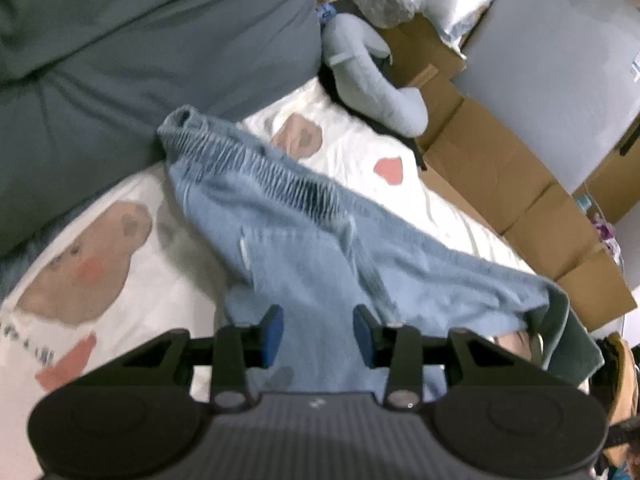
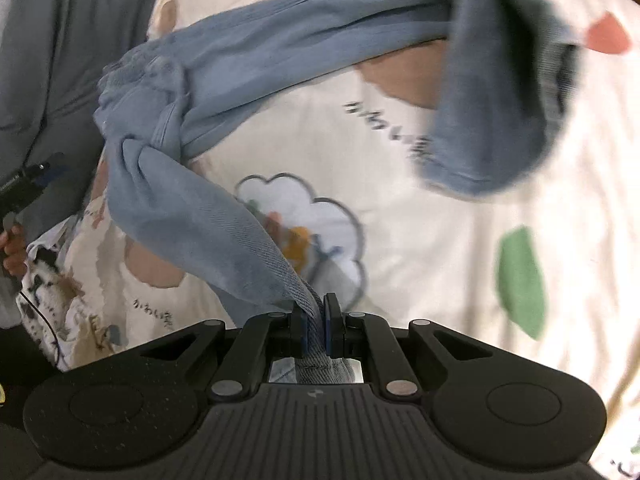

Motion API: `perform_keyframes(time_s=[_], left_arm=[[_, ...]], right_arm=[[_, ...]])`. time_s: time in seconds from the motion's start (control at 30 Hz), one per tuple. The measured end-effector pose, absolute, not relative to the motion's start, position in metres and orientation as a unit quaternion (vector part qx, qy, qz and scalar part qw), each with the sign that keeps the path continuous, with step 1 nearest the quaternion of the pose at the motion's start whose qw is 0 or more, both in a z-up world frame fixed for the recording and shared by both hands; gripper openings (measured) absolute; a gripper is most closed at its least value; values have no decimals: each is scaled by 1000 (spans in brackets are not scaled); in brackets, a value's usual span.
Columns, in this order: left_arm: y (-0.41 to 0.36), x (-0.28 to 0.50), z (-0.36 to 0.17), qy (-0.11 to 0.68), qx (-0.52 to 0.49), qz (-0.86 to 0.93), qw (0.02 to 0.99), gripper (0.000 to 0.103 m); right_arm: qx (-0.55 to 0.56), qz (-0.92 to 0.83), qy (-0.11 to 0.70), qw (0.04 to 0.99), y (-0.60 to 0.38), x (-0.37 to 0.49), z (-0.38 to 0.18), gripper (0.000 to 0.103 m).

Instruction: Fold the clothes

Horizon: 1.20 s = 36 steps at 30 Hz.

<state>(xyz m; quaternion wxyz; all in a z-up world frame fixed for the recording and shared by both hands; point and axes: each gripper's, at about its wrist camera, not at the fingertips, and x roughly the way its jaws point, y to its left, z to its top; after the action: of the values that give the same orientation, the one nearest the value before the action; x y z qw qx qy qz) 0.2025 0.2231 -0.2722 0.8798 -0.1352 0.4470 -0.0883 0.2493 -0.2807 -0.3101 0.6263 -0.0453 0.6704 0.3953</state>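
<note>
Jeans (image 1: pixel 304 240) hang bunched and unfolded above the bed (image 2: pixel 460 240), right tongs (image 2: pixel 316 320) pinching denim, left tongs (image 1: pixel 318 332) spread; folding remains.

A home bedroom — printed bedsheet (image 1: pixel 352 148), grey pillow (image 1: pixel 140 40), plush toy (image 1: pixel 372 76).
</note>
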Motion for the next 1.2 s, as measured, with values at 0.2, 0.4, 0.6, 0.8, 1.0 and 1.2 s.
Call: perform_keyframes(time_s=[0.2, 0.4, 0.6, 0.8, 1.0, 1.2], left_arm=[[199, 249, -274, 442, -124, -97, 883, 45], [168, 298, -289, 454, -122, -109, 876, 46], [143, 335, -316, 479, -116, -87, 866, 54], [134, 358, -335, 490, -147, -44, 858, 57], [131, 378, -358, 527, -192, 24, 827, 58], [131, 391, -374, 539, -220, 76, 809, 58]], right_arm=[[-36, 382, 667, 638, -300, 251, -306, 5], [-28, 377, 658, 651, -307, 250, -309, 5], [-12, 370, 651, 662, -310, 252, -316, 6], [6, 375, 634, 677, -313, 254, -324, 12], [70, 369, 614, 694, -328, 260, -347, 41], [116, 342, 622, 694, -343, 257, -383, 53]])
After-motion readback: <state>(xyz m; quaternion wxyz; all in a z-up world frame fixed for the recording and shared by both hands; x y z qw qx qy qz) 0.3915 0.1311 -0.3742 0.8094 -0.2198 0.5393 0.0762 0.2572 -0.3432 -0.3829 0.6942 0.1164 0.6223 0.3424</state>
